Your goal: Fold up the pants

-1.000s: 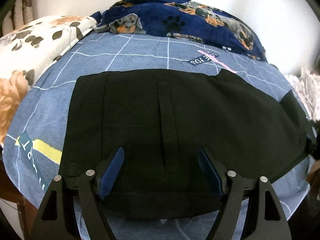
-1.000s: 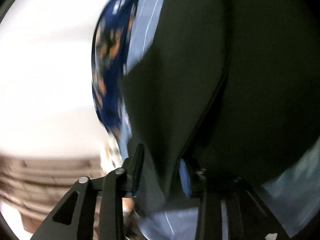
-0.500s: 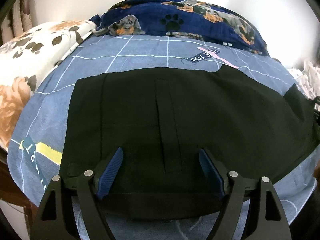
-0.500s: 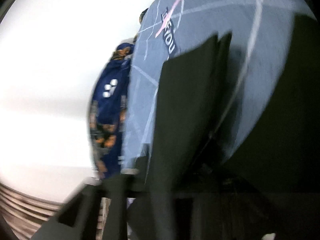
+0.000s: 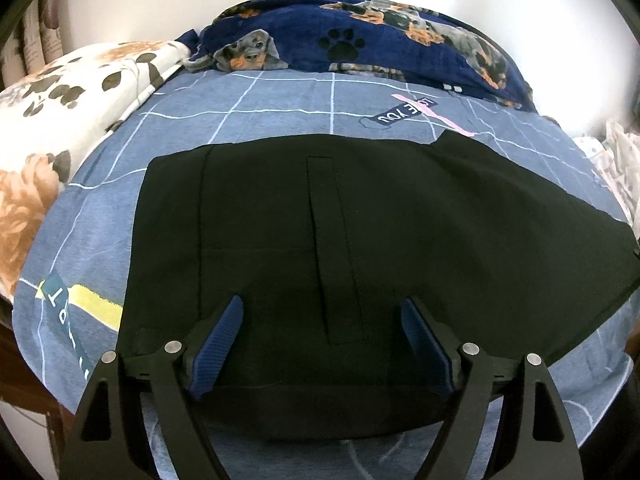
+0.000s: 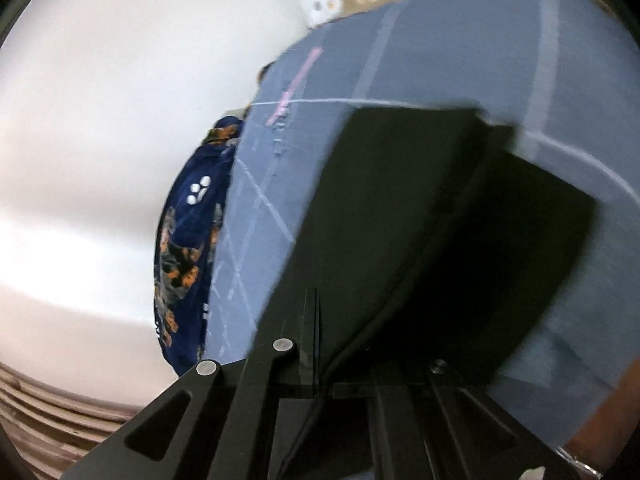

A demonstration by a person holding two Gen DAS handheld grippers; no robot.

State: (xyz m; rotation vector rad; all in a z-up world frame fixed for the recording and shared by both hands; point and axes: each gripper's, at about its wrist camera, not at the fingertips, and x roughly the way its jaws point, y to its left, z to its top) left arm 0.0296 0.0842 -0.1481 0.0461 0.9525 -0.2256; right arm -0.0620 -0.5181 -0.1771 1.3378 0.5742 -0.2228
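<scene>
While right gripper (image 6: pixel 316 344) pinches them, pants (image 5: pixel 360 240) stretch sideways; left gripper (image 5: pixel 322 322) opening.

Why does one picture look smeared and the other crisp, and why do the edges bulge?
Left wrist view: sharp and evenly lit, though the bedsheet lines bow outward from the fisheye lens, and the black pants show little detail. Right wrist view: motion blur smears the sheet lines and the blanket; the white wall is washed out by glare.
</scene>
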